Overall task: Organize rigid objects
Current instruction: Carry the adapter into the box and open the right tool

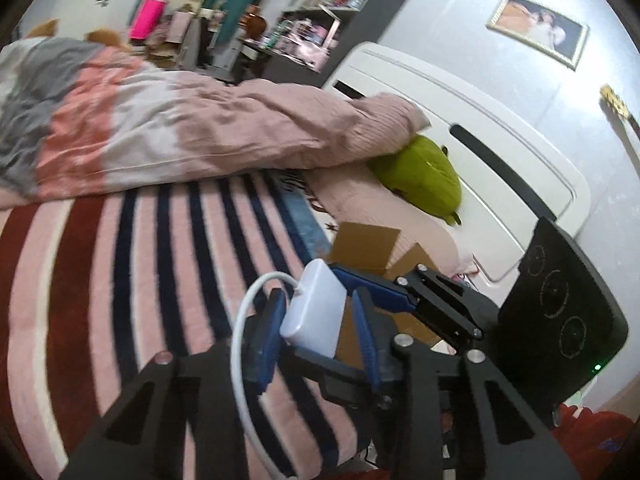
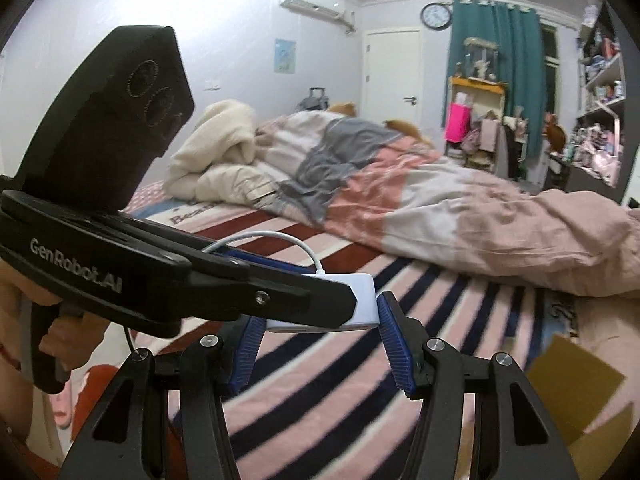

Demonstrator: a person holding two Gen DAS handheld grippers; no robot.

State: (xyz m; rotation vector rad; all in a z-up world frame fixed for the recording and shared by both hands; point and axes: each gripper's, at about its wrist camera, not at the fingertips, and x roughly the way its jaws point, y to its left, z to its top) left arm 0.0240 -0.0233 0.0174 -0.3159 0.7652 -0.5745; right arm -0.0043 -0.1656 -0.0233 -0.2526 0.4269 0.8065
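Left gripper (image 1: 318,322) clamped on small white rectangular plastic adapter (image 1: 314,312), blue ribbed pads pressing both its sides. Adapter held up in air above striped pink, red and navy bedspread (image 1: 120,260). White cable (image 1: 244,344) loops off its end, back toward handle.

Right gripper (image 2: 320,340) jaws spread wide, adapter's far end (image 2: 362,300) between them; can't tell if pads touch it.

Brown cardboard box (image 1: 368,246) with open flaps sits on bed just beyond adapter. Green plush pillow (image 1: 420,178) by white headboard (image 1: 500,184), under crumpled pink duvet (image 1: 224,128).
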